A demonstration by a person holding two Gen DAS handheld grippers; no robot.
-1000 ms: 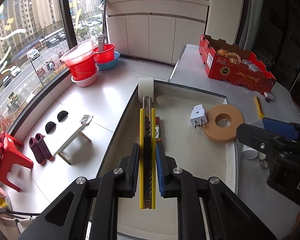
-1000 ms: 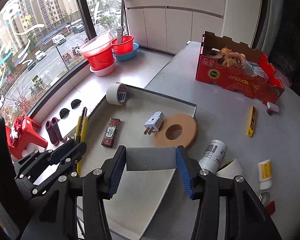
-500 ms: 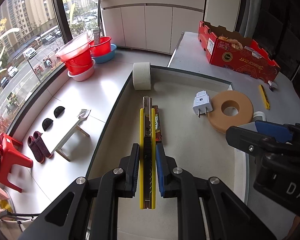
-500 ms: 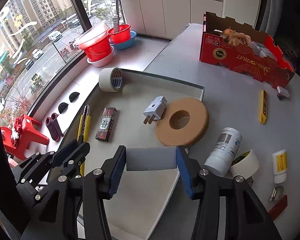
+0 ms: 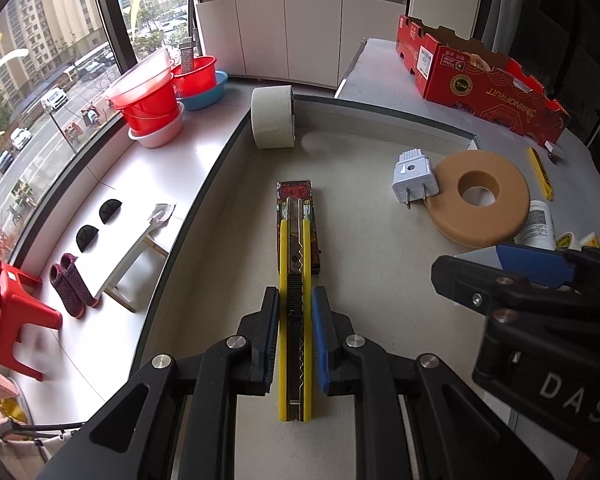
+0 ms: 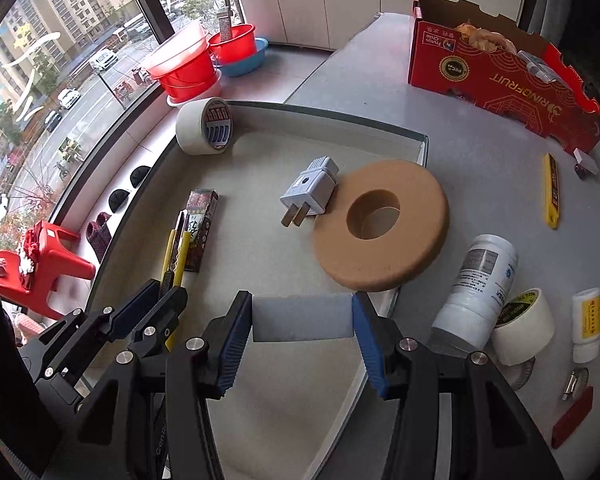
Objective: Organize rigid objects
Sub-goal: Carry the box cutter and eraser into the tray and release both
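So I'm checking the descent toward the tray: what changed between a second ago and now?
Both grippers sank toward the tray, so its contents loom larger. The left gripper stays shut on the yellow utility knife, now over the dark packet; the right gripper still clamps the grey block. Plug, foam ring and tape roll stayed put.

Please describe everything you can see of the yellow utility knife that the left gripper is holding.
The yellow utility knife is long and narrow, with a yellow plastic body, a metal track along its middle and a black ribbed slider. The left gripper is shut on it, its blue pads pressing both long sides at the slider. The knife points away from the camera, over the beige tray, and its front end overlaps a dark red patterned packet. Whether it touches the packet or tray cannot be told.
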